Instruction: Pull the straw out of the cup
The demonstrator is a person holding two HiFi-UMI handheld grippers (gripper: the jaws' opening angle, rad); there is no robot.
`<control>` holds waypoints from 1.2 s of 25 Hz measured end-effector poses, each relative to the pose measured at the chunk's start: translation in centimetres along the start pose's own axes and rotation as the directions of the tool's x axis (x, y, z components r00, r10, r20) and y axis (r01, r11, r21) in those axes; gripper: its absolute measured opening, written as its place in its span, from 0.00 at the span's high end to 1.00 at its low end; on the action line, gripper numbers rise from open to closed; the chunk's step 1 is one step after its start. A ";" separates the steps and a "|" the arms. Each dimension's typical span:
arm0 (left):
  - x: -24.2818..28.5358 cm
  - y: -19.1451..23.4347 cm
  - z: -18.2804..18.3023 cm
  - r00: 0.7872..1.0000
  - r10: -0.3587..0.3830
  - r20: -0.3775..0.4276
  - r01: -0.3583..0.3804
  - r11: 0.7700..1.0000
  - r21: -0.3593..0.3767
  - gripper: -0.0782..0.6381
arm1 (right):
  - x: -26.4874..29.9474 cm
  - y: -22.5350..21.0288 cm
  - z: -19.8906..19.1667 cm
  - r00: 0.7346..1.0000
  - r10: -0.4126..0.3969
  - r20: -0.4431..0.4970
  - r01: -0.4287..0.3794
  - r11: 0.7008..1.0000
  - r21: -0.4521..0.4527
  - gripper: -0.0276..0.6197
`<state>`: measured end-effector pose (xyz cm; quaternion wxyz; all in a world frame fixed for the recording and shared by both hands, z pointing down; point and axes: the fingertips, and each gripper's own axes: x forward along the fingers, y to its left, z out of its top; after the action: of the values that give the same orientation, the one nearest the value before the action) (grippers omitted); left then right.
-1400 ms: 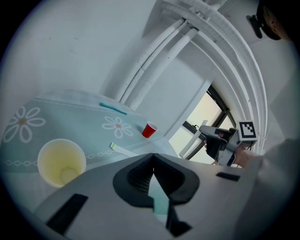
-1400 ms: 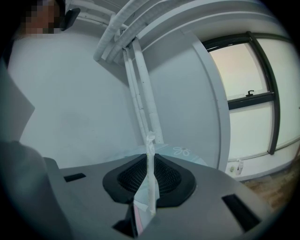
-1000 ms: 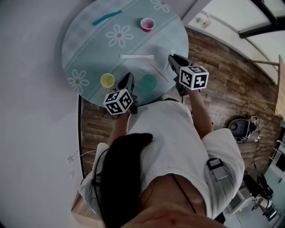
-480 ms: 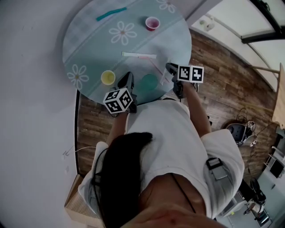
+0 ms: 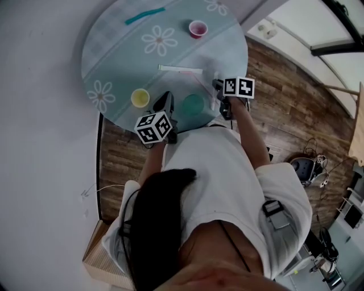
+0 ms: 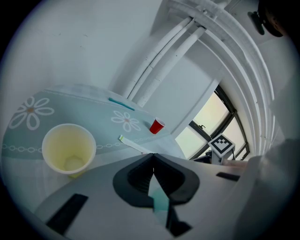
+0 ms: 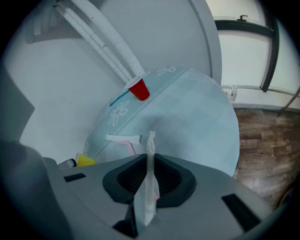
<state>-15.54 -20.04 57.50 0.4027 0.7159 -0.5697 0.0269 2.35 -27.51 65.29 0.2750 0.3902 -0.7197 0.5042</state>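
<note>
A green cup stands near the front edge of the round table. My left gripper sits at the cup's left side. In the left gripper view its jaws meet at the tips, with a strip of the cup's green wall pinched between them. My right gripper hangs low over the table just right of the cup. It is shut on a thin white straw, which sticks up past the fingertips.
A yellow cup stands left of the left gripper. A white wrapper strip and a pink straw lie mid-table. A red cup and a teal straw lie at the far side. Wooden floor lies right of the table.
My right gripper has sunk toward the table and rolled, still holding the white straw. The left gripper has stayed in place.
</note>
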 end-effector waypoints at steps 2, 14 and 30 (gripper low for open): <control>0.1 0.1 0.0 1.000 0.002 0.002 -0.002 1.000 -0.007 0.88 | 0.6 -0.1 -0.2 1.000 -0.011 -0.018 0.011 1.000 0.004 0.86; -0.1 0.4 0.0 1.000 0.009 0.002 -0.009 1.000 -0.005 0.88 | 1.8 -1.1 0.5 0.998 -0.062 0.008 0.062 0.998 -0.002 0.86; 0.3 -0.7 0.5 1.000 -0.001 0.000 0.001 1.000 0.015 0.88 | -0.6 -0.5 2.2 0.993 0.019 0.120 -0.019 1.000 -0.005 0.68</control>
<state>-15.03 -20.56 56.97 0.3973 0.7194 -0.5689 0.0311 3.04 -29.46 64.35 0.2270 0.4124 -0.7397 0.4808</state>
